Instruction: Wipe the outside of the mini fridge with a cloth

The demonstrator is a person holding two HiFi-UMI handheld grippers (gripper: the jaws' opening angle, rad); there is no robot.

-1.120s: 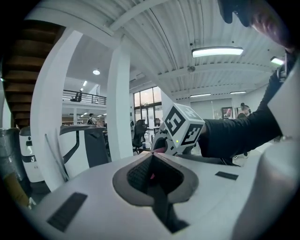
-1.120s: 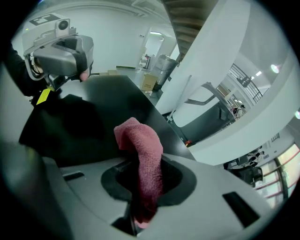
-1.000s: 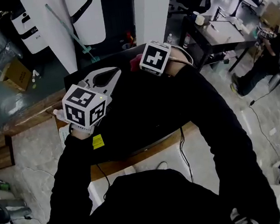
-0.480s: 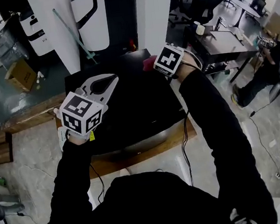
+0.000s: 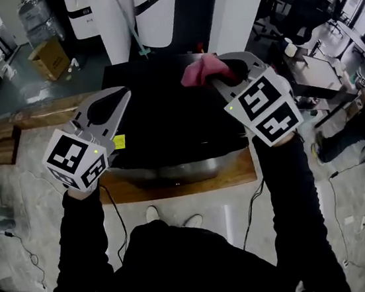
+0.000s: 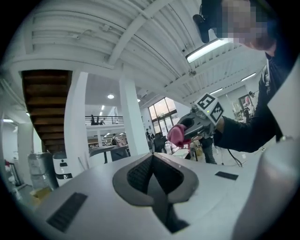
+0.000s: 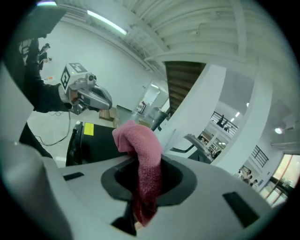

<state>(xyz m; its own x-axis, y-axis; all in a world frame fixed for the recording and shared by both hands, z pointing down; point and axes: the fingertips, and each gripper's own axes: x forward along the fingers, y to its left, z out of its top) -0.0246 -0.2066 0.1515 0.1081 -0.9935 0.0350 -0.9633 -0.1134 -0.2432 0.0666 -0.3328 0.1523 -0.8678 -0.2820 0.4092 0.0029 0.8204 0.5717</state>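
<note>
We are working in a big open workshop hall with an office side to it. White columns (image 6: 132,117) are rising to a ribbed ceiling where strip lights (image 6: 211,49) are glowing. A railed mezzanine (image 6: 105,120) is running behind a wooden staircase (image 6: 47,108). White machines (image 5: 78,12) are standing near a cardboard box (image 5: 51,58). Cables (image 5: 251,209) are trailing over the stone floor (image 5: 35,188), and desks (image 5: 354,29) are filling the far right, with a person (image 5: 359,122) beside them.
</note>
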